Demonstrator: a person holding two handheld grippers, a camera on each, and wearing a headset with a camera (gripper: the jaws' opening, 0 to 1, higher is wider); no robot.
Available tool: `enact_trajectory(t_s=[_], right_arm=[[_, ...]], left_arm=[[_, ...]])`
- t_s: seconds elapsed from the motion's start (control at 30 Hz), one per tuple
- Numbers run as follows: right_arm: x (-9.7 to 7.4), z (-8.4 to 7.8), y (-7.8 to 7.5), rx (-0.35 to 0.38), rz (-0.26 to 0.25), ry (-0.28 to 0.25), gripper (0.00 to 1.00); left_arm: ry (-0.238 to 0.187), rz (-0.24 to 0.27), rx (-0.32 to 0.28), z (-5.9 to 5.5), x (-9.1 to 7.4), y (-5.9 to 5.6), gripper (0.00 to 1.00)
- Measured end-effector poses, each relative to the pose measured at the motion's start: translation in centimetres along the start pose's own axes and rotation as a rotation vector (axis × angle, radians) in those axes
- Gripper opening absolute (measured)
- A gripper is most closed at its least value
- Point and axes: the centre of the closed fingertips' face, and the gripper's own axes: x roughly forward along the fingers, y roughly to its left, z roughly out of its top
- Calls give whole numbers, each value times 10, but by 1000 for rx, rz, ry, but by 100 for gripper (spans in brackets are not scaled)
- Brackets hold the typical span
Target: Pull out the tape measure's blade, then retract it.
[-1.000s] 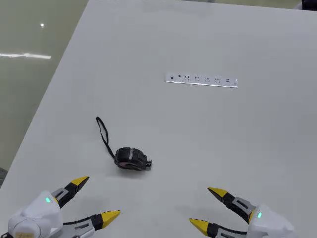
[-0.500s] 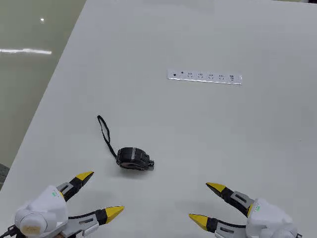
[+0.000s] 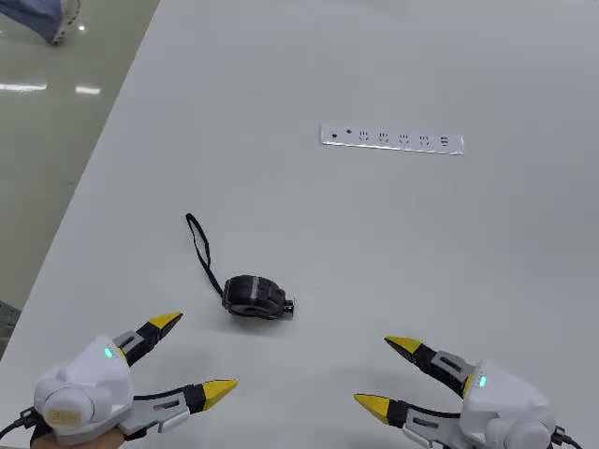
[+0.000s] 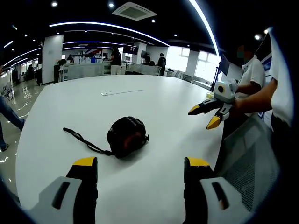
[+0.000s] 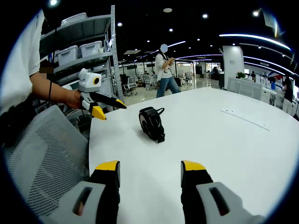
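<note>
Head view first: the tape measure (image 3: 255, 297) is lying on the white table (image 3: 393, 243), a bit left of centre, with its black strap (image 3: 199, 251) trailing off up and to the left. No blade is out that I can see. My left gripper (image 3: 196, 354) is down at the bottom left, jaws spread wide with nothing between them, near the tape measure but not touching it. My right gripper (image 3: 385, 374) is at the bottom right, jaws also spread and empty, further from it. A white power strip (image 3: 391, 139) sits flat on the table well beyond all of that.

Left gripper view: my left gripper (image 4: 141, 162) has its yellow-tipped jaws apart, and the tape measure (image 4: 126, 136) sits on the table just ahead, between them in the picture but clear of both. The strap (image 4: 84, 140) runs off to the left. My right gripper (image 4: 203, 117) pokes in from the right, jaws parted, above the table edge. The power strip (image 4: 122, 92) is way back.

Right gripper view: my right gripper (image 5: 150, 165) is wide open too, with the tape measure (image 5: 151, 122) ahead on the table, apart from the tips. My left gripper (image 5: 109, 110) comes in from the left, jaws apart, just left of the tape measure. The power strip (image 5: 245, 119) is off to the right.
</note>
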Motion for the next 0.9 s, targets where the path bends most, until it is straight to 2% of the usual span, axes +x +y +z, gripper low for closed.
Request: enact_trajectory(t_s=[0.4, 0.9], right_arm=[[9, 2, -1, -2, 29, -13, 51], [29, 6, 0, -23, 51, -29, 49]], left_arm=[[34, -25, 40, -3, 10, 1, 74], [61, -56, 69, -8, 23, -1, 74]])
